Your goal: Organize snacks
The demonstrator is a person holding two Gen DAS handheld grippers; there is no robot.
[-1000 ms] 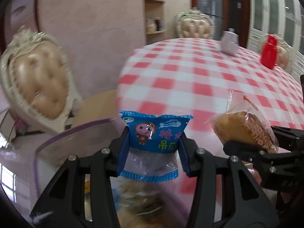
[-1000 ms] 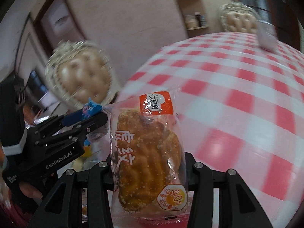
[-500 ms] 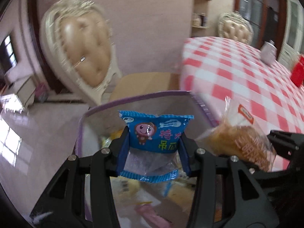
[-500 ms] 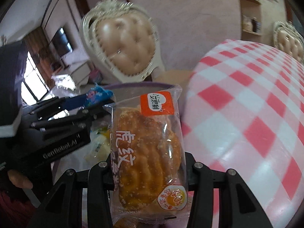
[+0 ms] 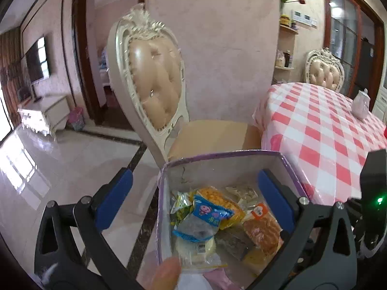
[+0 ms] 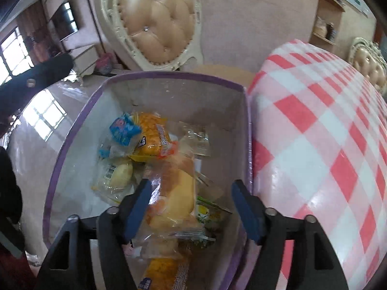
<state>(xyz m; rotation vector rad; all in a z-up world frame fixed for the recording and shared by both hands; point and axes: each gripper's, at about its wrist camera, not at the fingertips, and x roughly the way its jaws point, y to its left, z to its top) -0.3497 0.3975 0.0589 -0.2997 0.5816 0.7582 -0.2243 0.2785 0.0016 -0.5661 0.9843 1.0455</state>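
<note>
My left gripper [image 5: 194, 197] hangs over a purple-rimmed storage bin [image 5: 217, 155] and its jaws are opening wide, with nothing pressed between the blue pads. Below it the blue cartoon snack packet [image 5: 208, 217] lies loose on other wrapped snacks. My right gripper [image 6: 191, 210] is over the same bin [image 6: 169, 75], pointing steeply down, and its jaws are opening too. The clear bread packet [image 6: 176, 188] sits between them, free of the pads, resting on the pile. That bread packet [image 5: 263, 229] and the blue packet [image 6: 123, 130] show in both views.
The bin sits beside a table with a red-and-white checked cloth [image 5: 326, 133], near a cream tufted chair [image 5: 154, 84]. A white teapot [image 5: 361, 104] stands far back on the table. Glossy floor lies to the left. A fingertip [image 5: 167, 275] shows at the bottom edge.
Both grippers swung left from the table to above the bin. Each opened and let go of its packet; the blue packet and the bread packet now lie in the bin.
</note>
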